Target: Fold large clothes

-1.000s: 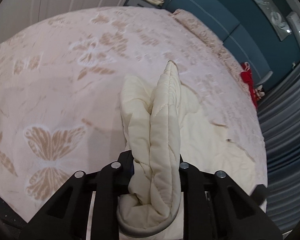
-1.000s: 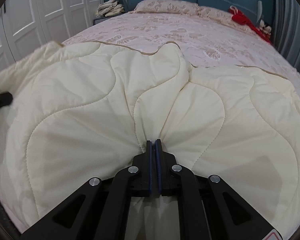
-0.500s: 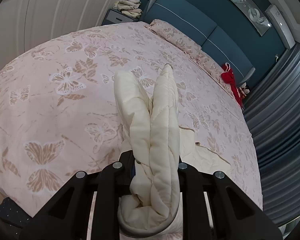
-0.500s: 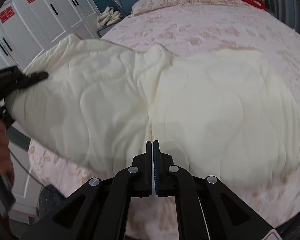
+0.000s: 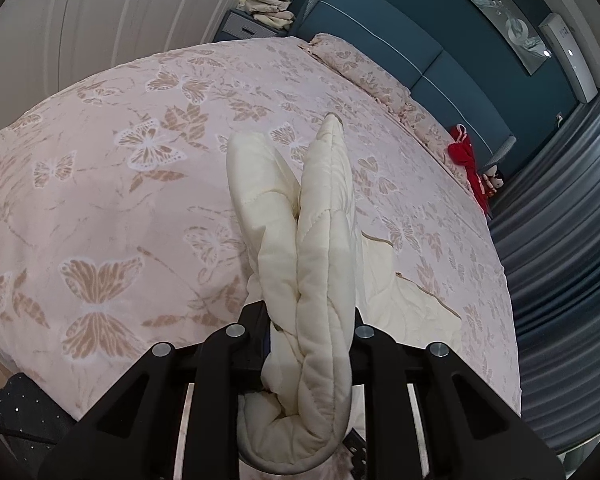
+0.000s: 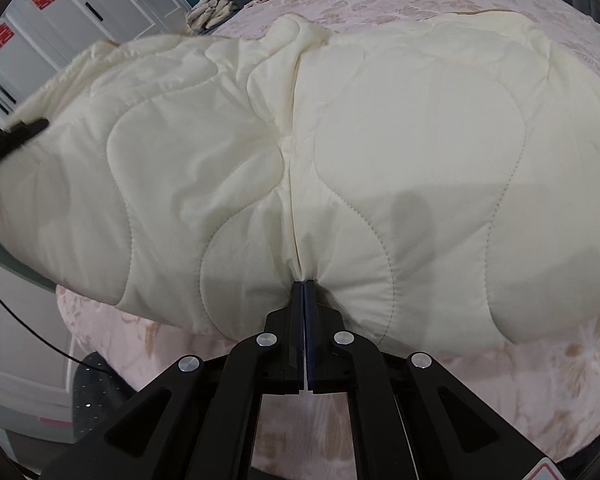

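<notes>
Two grips on one cream quilt (image 5: 324, 248) — in the left wrist view the left gripper (image 5: 312, 332) clamps a thick bunched fold, centre frame, above the bed (image 5: 100, 200). Right wrist view: right gripper (image 6: 303, 286) pinches the near hem, lower centre — lift both evenly, keep the edge taut.

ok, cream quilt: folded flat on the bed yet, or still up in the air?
Not folded flat. The quilt hangs bunched between both grippers, its far part draped on the bed.
</notes>
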